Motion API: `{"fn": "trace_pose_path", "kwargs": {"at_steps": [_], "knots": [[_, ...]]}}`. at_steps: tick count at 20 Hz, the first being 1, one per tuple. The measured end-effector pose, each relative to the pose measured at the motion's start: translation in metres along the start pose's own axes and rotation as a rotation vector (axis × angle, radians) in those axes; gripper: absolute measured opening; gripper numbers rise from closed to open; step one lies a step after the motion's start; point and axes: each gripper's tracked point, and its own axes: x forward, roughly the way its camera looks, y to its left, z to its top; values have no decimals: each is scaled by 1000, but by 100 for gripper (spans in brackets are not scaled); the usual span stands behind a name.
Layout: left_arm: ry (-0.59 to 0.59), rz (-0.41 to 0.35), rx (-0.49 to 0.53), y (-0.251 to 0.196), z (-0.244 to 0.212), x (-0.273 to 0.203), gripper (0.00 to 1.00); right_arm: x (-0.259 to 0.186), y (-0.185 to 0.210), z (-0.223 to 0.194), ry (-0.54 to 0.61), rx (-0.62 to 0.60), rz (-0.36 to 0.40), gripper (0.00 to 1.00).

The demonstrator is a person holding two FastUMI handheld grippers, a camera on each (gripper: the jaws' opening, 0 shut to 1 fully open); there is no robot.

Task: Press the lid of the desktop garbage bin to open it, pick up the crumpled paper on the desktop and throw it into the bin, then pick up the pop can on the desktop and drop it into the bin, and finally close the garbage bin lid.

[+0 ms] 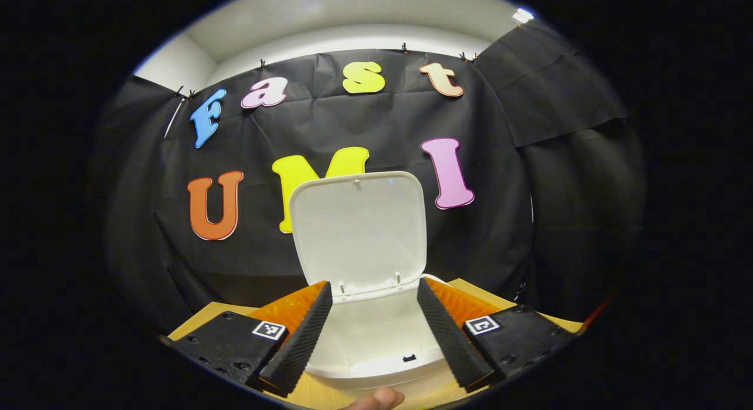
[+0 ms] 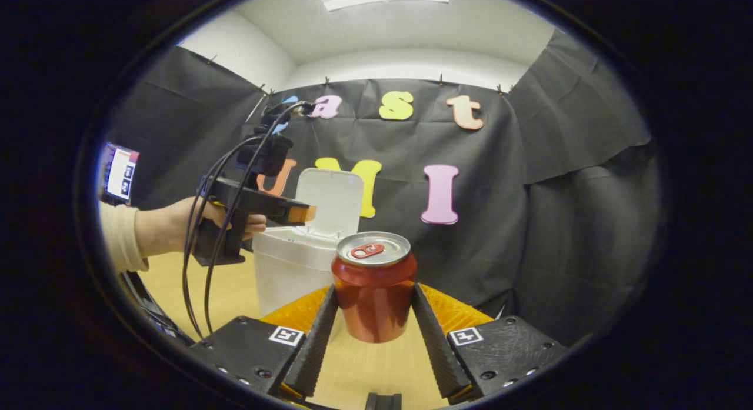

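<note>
I am holding the can (image 2: 374,286) upright in my right gripper (image 2: 373,333), both fingers pressing on its sides just below the middle, so the top with its tab stays level. Its base looks lifted off the surface (image 2: 229,292), though I cannot be sure from this angle. The bin (image 2: 291,269) is standing just behind and to the left of the can, its lid (image 2: 329,201) tipped up and back, so the mouth is open for the drop. I judge the can step is under way: the grip is made, and the carry over the rim is what remains, then the closing of the lid.

My left gripper (image 1: 373,330) is hovering above the bin (image 1: 376,339), its fingers spread wide with nothing between them, pointing at the raised lid (image 1: 359,233). In the right gripper view I am seeing that gripper (image 2: 294,213) and my hand (image 2: 176,225) over the bin's near edge, likely waiting there to push the lid down once the can is in. I cannot see inside the bin, so I cannot tell where the paper is.
</note>
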Motion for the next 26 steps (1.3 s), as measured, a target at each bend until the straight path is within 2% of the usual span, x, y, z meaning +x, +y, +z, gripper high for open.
{"fn": "trace_pose_path", "kwargs": {"at_steps": [6,7,10,13,16,19,23,26], "knots": [[41,-45,-13,-12,-7,-40,97,0,12,0,7,12,12,75],[61,-79,-32,-17,-14,-49,97,1,15,-2,11,14,16,75],[53,-58,-79,3,-20,-74,97,2,23,-4,24,17,15,75],[51,-79,-130,15,-25,-104,97,3,32,-2,33,67,9,75],[39,-36,-112,51,-33,-137,97,8,48,3,27,69,29,75],[45,5,-141,84,-47,-169,97,17,46,5,61,33,0,75],[37,140,-92,138,-58,-210,97,32,54,25,61,-39,1,75],[73,156,-88,148,-71,-219,97,41,67,40,75,-43,40,75]]}}
